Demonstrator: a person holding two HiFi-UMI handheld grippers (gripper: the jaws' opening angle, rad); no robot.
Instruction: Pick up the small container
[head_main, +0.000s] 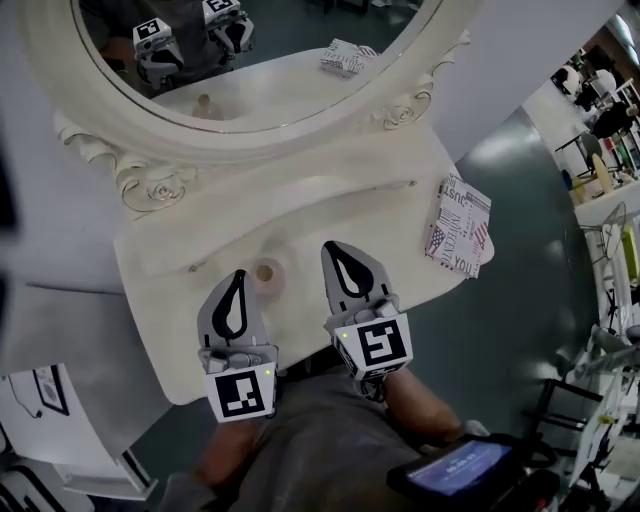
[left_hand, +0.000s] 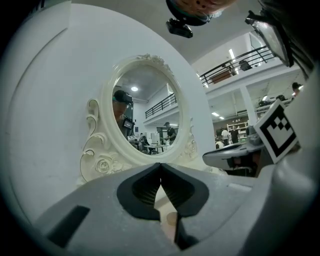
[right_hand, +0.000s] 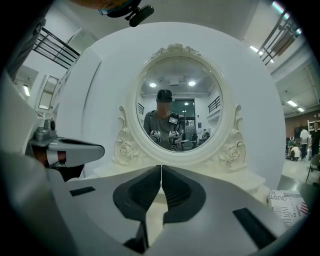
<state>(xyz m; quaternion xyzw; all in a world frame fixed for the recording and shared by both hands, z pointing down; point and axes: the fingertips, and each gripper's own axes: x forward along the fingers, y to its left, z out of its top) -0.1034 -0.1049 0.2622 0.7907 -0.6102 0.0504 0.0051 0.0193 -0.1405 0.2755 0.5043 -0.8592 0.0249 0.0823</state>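
The small container (head_main: 265, 271) is a low, round, beige pot standing on the cream dressing table (head_main: 190, 350), near its front. My left gripper (head_main: 237, 277) hovers just to its left, jaws shut and holding nothing. My right gripper (head_main: 334, 248) is a little to the pot's right, also shut and empty. In the left gripper view the closed jaw tips (left_hand: 160, 167) meet, and the pot (left_hand: 171, 219) shows through the gap below them. The right gripper view has its tips (right_hand: 161, 167) pressed together over the tabletop, and the pot is hidden there.
A large oval mirror (head_main: 250, 60) in a carved cream frame rises at the back of the table. A box with printed lettering (head_main: 458, 225) lies at the table's right end, over the edge. Dark floor surrounds the table, and a screen device (head_main: 460, 470) hangs at my waist.
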